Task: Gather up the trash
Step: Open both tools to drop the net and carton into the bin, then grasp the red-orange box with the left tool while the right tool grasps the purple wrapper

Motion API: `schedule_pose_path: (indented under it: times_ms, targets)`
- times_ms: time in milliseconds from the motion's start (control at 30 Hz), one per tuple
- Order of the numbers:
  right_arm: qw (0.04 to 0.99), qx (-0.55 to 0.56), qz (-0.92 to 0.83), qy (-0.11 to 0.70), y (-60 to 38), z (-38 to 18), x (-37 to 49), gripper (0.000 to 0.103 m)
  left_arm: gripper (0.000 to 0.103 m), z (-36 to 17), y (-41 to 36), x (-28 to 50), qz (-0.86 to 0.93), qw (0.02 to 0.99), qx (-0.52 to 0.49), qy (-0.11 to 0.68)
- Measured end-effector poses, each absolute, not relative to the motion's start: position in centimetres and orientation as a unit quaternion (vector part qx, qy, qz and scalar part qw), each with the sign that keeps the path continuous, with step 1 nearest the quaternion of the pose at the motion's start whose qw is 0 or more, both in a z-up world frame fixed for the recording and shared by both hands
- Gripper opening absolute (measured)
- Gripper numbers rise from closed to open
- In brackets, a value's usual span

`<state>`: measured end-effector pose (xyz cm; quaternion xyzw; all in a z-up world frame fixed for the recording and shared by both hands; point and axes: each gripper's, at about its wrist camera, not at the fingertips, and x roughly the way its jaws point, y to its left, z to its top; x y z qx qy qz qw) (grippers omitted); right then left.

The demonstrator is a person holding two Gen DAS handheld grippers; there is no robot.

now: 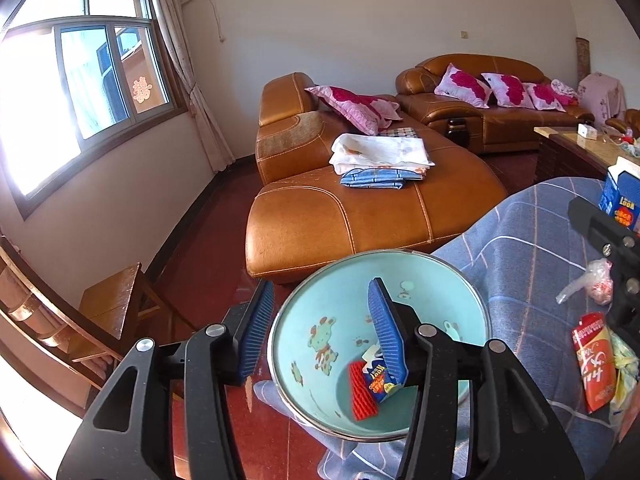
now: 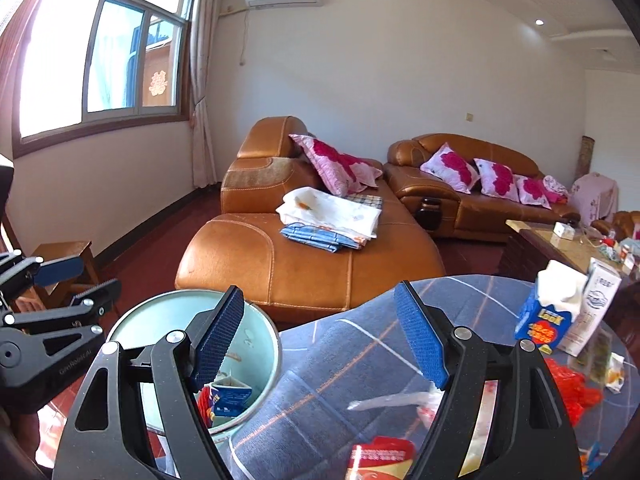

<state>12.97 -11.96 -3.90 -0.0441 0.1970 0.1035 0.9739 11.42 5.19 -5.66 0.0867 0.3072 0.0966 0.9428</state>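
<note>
A pale blue trash bin (image 1: 320, 320) printed with cartoon animals stands at the edge of a table (image 1: 520, 248) draped in a blue plaid cloth, holding a small blue carton (image 1: 380, 384) and a piece of red foam netting (image 1: 362, 394). The left tongs (image 1: 324, 336) tilt down over the bin, released, one pad outside the rim and one inside, gripping nothing. The right tongs (image 2: 324, 336) angle slightly downward, spread wide and empty, between the bin and the table. On the cloth lie a red snack packet (image 1: 594, 364), a clear plastic wrapper (image 2: 392, 402) and a blue milk carton (image 2: 548, 312). Behind, an orange leather sofa (image 2: 300, 264) carries folded linens (image 2: 332, 212).
</note>
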Motion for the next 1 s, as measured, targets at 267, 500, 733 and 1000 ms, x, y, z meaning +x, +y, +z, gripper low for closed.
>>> schedule_pose_path:
  times_ms: [267, 500, 733, 1000]
  targets:
    - [0.979, -0.008, -0.014, 0.206, -20.9, -3.6, 6.3, 0.076, 0.052, -7.2, -0.8, 9.3, 0.013, 0.942, 0.114, 0.316]
    - [0.961, 0.014, -0.141, 0.238, -28.8, -6.6, 0.2, 0.076, 0.059, -8.2, -6.0, 7.6, -0.052, 0.937, 0.144, 0.314]
    - [0.938, 0.046, -0.209, 0.272, -33.1, -9.8, -3.0, 0.076, 0.06, -9.9, -10.7, 7.0, -0.104, 0.924, 0.165, 0.328]
    - [0.929, 0.046, -0.224, 0.292, -34.4, -11.3, -2.8, 0.076, 0.068, -12.9, -13.7, 7.5, -0.125, 0.911, 0.178, 0.35]
